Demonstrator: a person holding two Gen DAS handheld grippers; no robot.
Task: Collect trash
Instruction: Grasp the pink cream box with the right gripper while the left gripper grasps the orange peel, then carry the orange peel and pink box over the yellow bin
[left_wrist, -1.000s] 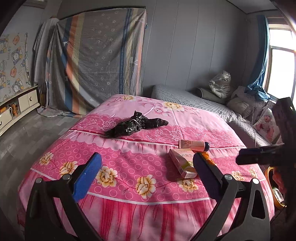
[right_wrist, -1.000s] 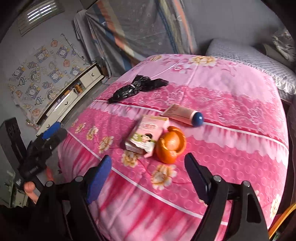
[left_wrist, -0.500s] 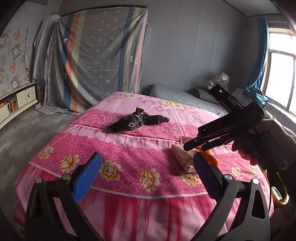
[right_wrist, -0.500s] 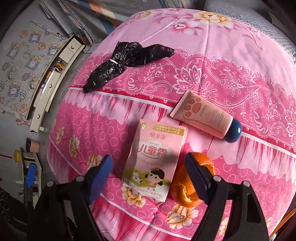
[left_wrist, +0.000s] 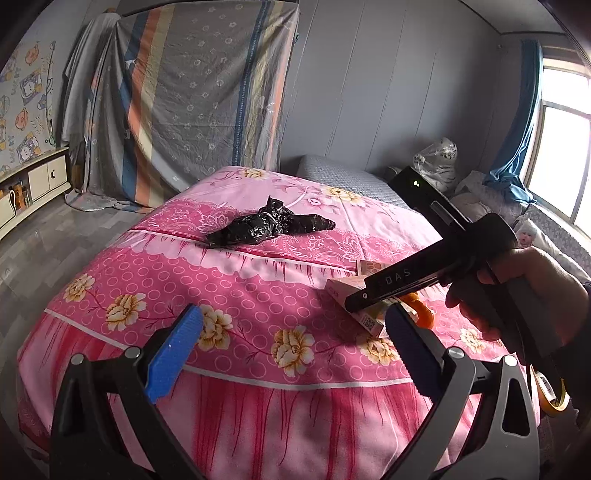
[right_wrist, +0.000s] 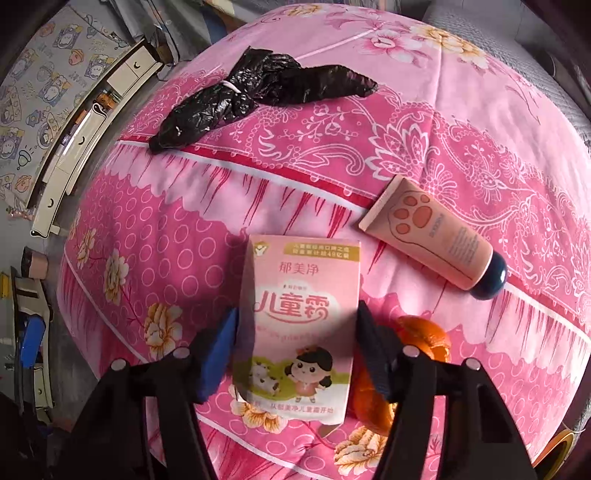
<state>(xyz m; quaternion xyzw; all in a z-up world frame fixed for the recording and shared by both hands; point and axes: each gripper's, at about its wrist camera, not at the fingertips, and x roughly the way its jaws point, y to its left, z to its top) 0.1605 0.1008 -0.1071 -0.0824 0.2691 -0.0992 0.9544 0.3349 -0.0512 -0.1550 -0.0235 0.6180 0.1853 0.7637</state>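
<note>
While the flat pink cardboard carton printed with a cartoon girl (right_wrist: 299, 325) lies on the pink flowered bedspread (right_wrist: 424, 147), the right gripper (right_wrist: 297, 336) straddles it, one blue-padded finger at each long side, the jaws spread slightly wider than the box; whether the pads touch its edges cannot be told, and nothing looks squeezed. That stance suits a pinch across the carton's narrow width, probably the easiest hold on a light, crushable box. Just right of the carton, partly behind the right-hand finger, sits an orange fruit peel (right_wrist: 424, 339), close enough that a closing finger could catch it or push it aside. Farther up the bed a peach-coloured squeeze tube with a paw print and dark blue cap (right_wrist: 439, 240) lies on its side, apart from the carton, and a crumpled black plastic bag (right_wrist: 258, 96), tied near its middle with a pale band, rests well beyond. From the left wrist view, the left gripper (left_wrist: 291, 350) hangs off the bed's near edge with its fingers wide apart and empty, seemingly kept free, perhaps for the bag that will likely receive the rubbish. The same view shows a bare hand (left_wrist: 517, 295) holding the right tool angled down over the carton. Collection seems barely started: every item is on the bedspread, none bagged.
</note>
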